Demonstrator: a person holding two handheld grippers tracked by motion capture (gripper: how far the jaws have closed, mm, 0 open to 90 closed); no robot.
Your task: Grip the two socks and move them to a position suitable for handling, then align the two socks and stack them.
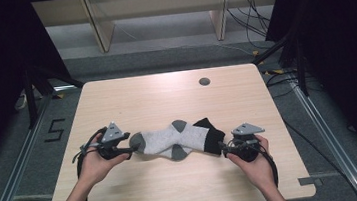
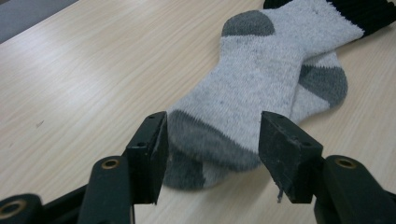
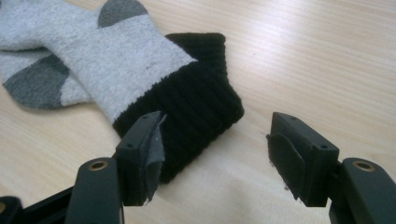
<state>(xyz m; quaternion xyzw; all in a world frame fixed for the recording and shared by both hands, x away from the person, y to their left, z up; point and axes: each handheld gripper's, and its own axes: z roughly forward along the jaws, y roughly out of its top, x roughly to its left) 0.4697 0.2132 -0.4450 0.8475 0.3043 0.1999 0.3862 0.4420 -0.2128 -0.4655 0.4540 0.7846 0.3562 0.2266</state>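
Two socks [image 1: 178, 139] lie stacked mid-table [image 1: 131, 98], unmarked.
Left gripper [image 1: 132, 149] gapes around the grey toes; right gripper [image 1: 223, 150] gapes at the black cuffs, gripping nothing. Far off, a hole [image 1: 204, 81].

Your lower sock [image 2: 322, 86] mostly hidden under upper sock [image 2: 252, 88]; upper sock's black cuff cut off by left gripper view's top edge.

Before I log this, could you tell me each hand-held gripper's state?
Left hand-held gripper: open, around the socks' toe end.
Right hand-held gripper: open, holding nothing.
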